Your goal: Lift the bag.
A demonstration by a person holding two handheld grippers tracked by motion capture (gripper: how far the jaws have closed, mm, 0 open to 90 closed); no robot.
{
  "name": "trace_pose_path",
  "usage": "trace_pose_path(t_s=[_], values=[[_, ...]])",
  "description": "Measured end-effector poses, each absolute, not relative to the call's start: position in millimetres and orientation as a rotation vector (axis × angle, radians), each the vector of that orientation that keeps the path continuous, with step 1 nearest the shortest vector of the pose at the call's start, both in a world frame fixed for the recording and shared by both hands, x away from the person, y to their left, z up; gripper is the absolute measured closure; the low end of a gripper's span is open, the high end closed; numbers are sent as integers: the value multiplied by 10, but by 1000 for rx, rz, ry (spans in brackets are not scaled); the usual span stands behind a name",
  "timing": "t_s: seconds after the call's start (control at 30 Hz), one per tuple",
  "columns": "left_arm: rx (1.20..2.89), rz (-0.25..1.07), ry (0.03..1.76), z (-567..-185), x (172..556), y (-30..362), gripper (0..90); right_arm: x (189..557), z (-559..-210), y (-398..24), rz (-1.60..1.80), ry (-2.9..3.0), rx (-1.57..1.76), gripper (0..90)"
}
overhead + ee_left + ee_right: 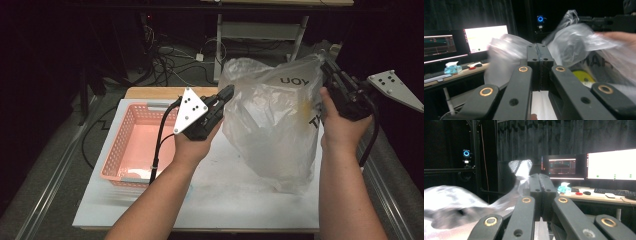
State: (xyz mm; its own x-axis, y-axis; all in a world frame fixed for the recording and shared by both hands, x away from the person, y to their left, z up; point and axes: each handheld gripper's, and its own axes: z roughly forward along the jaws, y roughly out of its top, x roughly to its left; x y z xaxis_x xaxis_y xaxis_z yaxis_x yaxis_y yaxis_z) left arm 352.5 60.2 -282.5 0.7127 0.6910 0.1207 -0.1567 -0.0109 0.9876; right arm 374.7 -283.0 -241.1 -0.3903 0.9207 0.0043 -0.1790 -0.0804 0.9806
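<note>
- Your left tongs [227, 93] and right tongs [327, 69] are each clamped on an upper edge of the thin translucent plastic bag [272, 125], held hanging over the white surface [220, 200].
- It looks light, limp and slippery; grip the bunched rims.
- A pink plastic basket [131, 145] sits beyond, left.

The clear plastic bag [272, 120] carries the only print that can be made out. In the high view dark capitals reading "YOU" stand upside down on its upper face, just beside the right gripper [327, 70], and the first letters of a second word, seemingly "TH", run down the edge below that claw. In the left gripper view grey letters, perhaps "MA", show through the film right of the closed jaws. The writing on the monitors [611, 165] beyond the right claw is too small to read.
</note>
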Motion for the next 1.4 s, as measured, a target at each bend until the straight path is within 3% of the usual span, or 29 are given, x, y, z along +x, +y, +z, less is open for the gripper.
trace_pose_path(t_s=[0.23,0.47,0.7,0.93,1.13,1.4], values=[[1478,662,530,-2991,3594,660,881,3797,-2680,-2874,1572,1380,929,900],[1594,632,564,-3201,3516,809,620,3829,-2988,-2981,1518,1433,1001,900],[1687,554,638,-3525,3360,942,485,3804,-3190,-3088,1464,1465,1050,900],[1736,529,662,-3782,3197,963,420,3728,-3245,-3188,1446,1469,1066,900],[1644,512,695,-3661,2981,1164,345,3612,-3159,-3238,1443,1463,1036,900],[1706,495,730,-3844,2837,1184,241,3491,-3070,-3226,1453,1459,992,900]])
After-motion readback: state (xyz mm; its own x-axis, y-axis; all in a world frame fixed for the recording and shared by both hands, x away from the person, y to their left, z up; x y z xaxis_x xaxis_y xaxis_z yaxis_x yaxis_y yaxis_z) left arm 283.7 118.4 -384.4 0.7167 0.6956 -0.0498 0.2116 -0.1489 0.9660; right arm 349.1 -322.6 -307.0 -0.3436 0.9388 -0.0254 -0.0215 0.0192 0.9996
